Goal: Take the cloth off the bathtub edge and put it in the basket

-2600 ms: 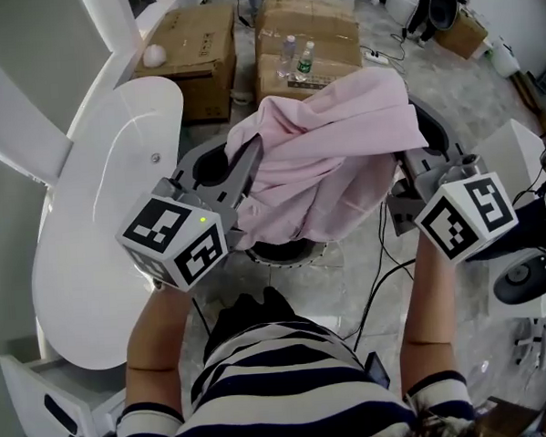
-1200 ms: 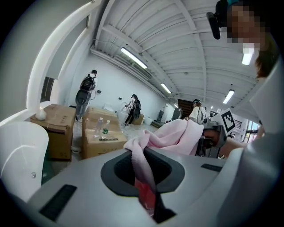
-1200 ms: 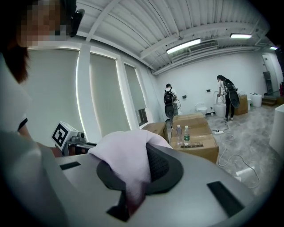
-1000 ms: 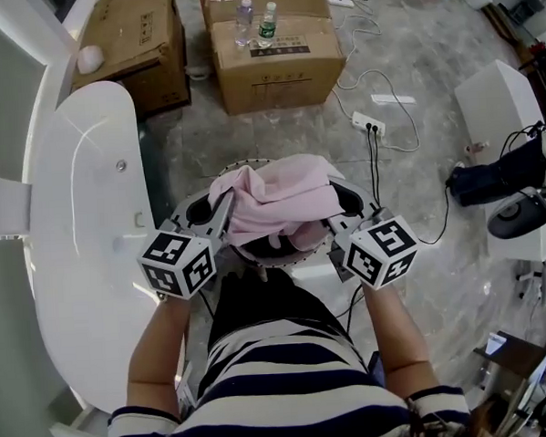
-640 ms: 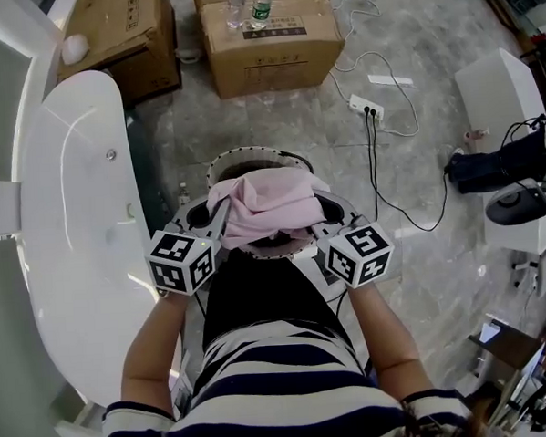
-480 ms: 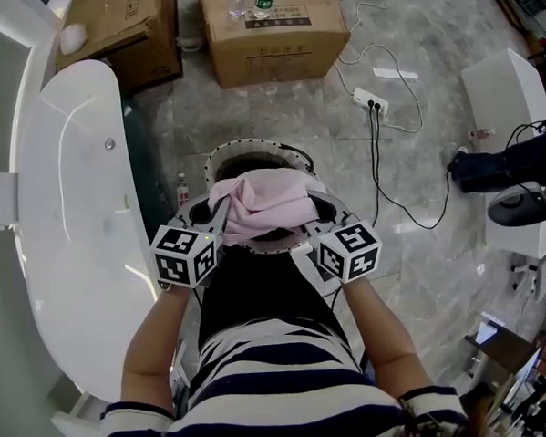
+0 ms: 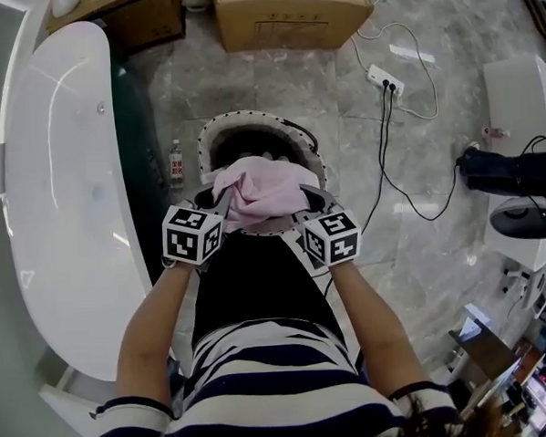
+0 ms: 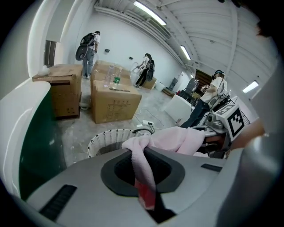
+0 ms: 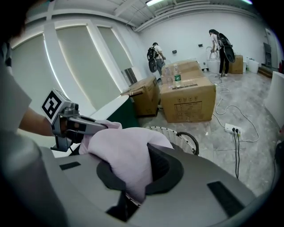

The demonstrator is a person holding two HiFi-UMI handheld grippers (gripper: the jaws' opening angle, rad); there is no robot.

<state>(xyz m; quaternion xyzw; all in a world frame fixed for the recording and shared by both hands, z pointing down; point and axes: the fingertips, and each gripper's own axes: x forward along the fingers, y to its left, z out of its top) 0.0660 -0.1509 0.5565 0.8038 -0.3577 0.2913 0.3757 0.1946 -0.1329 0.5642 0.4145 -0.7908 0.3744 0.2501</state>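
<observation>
Right now you hold the pink cloth [image 7: 259, 188] stretched between both grippers, over the near side of the white basket [image 7: 216, 132] that stands on the floor. Your left gripper [image 7: 223, 205] is clamped on one edge of it: in the left gripper view a bunched strip of fabric runs down between the jaws, which are closed tight onto it. Your right gripper [image 7: 300, 219] is likewise closed on the other side, with a thicker fold pinched between its jaws. The cloth sags between them and covers the near part of the basket's opening; whether it touches the rim cannot be told. The white bathtub [image 7: 61, 178] lies at your left, near the basket, and the cloth is well apart from its edge. A small bottle [image 7: 176, 159] is on the floor between tub and basket. A cardboard box [image 7: 290, 11] stands beyond the basket.
</observation>
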